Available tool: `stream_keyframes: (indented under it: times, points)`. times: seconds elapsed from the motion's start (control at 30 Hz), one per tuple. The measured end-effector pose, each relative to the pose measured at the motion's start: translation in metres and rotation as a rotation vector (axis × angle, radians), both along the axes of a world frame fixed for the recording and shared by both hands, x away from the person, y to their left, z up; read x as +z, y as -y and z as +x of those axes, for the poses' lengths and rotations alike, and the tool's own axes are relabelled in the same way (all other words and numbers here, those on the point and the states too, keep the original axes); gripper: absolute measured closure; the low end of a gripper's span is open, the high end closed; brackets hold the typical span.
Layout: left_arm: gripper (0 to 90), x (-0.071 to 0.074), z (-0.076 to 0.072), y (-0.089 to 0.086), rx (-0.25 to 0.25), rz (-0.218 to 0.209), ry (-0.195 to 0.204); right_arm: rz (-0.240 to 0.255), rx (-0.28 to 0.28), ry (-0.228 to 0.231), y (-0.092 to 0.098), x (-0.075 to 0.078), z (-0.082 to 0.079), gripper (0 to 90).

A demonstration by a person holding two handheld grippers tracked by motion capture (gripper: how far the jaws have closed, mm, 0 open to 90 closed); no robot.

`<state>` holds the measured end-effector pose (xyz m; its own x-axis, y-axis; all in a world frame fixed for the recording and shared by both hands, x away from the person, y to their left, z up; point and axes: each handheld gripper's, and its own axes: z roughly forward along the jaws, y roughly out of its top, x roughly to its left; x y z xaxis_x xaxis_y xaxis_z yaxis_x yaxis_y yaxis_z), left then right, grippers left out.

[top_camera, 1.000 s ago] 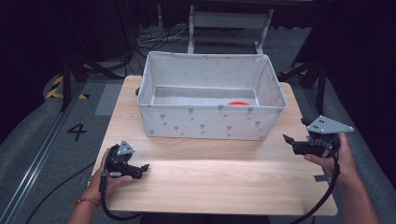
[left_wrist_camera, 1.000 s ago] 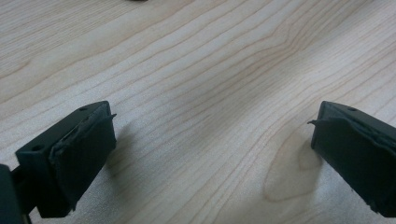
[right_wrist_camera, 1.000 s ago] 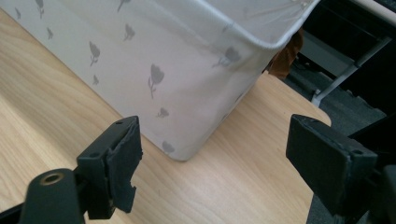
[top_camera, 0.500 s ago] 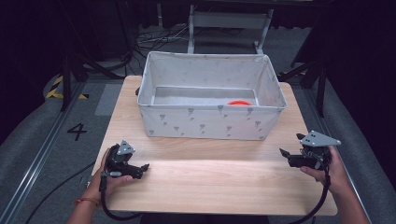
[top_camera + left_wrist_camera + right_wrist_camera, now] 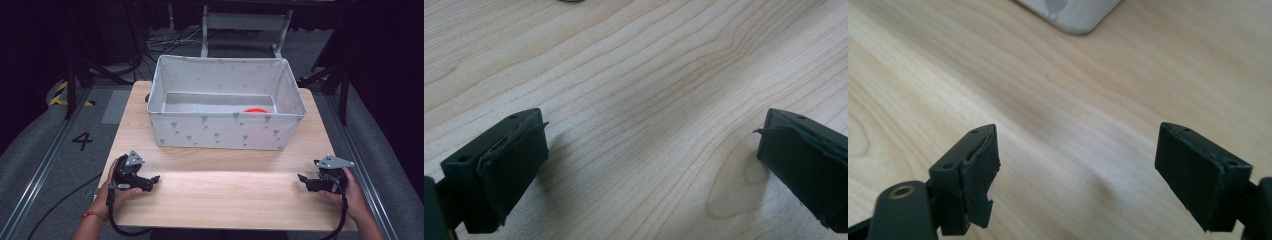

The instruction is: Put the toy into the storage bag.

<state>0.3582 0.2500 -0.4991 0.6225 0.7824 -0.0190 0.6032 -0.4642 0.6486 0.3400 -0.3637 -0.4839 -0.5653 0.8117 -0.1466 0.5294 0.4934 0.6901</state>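
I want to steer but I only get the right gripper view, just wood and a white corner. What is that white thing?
Observer: It is a corner of a white fabric bin standing at the far half of the wooden table.
Operator: Is anything in it?
Observer: Yes, an orange thing lies on its floor by the near wall, toward the right; I cannot tell what it is.
Operator: Where is the other gripper?
Observer: The left gripper rests low on the table's near left, jaws open with bare wood between them, apart from the bin.
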Motion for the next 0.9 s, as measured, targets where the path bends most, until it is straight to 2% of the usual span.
stream_keyframes:
  times: [0.07,0.13,0.3,0.33,0.37,0.53,0.63,0.9]
  points:
    - [0.2,0.0,0.0,0.0,0.0,0.001,0.0,0.021,-0.02,0.008,0.002,-0.006,-0.004,19.2]
    - [0.2,0.0,0.0,0.0,0.003,-0.002,-0.001,0.047,-0.021,-0.018,0.004,-0.011,-0.006,19.1]
    - [0.2,0.0,0.0,0.0,0.003,-0.002,-0.001,0.112,-0.038,-0.03,0.012,-0.018,-0.012,17.1]
    - [0.2,0.0,0.0,0.0,0.001,0.0,0.001,0.145,-0.05,-0.036,0.014,-0.02,-0.012,16.9]
    - [0.2,0.0,0.0,0.001,0.004,0.0,-0.001,0.173,-0.06,-0.063,0.016,-0.02,-0.011,16.6]
    - [0.2,0.0,0.0,0.0,0.003,0.001,0.001,0.166,-0.053,-0.061,0.016,-0.021,-0.012,16.2]
    - [0.2,0.0,0.0,0.001,0.005,0.0,0.0,0.16,-0.094,-0.057,0.013,-0.021,-0.011,14.7]
    - [0.2,0.0,0.0,0.001,0.015,0.001,-0.001,0.16,-0.096,-0.058,0.013,-0.021,-0.011,14.7]
